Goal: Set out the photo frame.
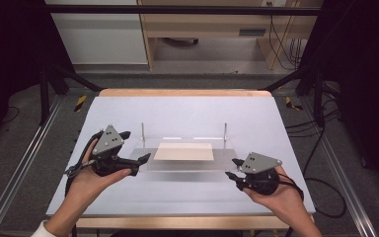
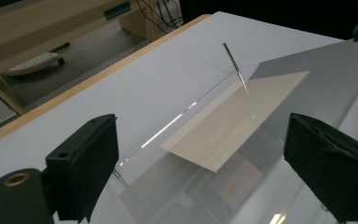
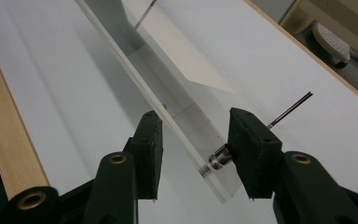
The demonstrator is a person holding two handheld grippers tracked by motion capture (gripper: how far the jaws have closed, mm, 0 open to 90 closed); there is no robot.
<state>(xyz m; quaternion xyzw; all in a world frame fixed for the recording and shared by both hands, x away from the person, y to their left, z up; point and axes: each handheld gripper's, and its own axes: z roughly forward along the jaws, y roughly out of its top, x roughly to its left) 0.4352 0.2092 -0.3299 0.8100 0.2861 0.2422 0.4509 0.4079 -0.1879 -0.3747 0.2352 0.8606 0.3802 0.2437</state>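
A clear plastic plate (image 1: pixel 187 166) lies across the middle of the white table, with a thin metal rod at its far left (image 1: pixel 143 131) and another at its far right (image 1: pixel 225 131). A beige sheet (image 1: pixel 183 151) rests on it. My left gripper (image 1: pixel 135 145) is at the plate's left end, its jaws wide open with nothing pressed between them (image 2: pixel 200 119); the sheet (image 2: pixel 233 121) lies beyond. My right gripper (image 1: pixel 233 168) is at the plate's right end. In the right gripper view its jaws (image 3: pixel 195 113) straddle the plate's end (image 3: pixel 186 130), one pad against a metal stud (image 3: pixel 219 158).
The white tabletop (image 1: pixel 177 111) has a wooden strip (image 1: pixel 182 92) along its far edge. Black frame posts (image 1: pixel 44 94) stand at both sides. Cables (image 1: pixel 321 148) trail on the floor at the right. Wooden furniture (image 1: pixel 202 29) stands behind the table.
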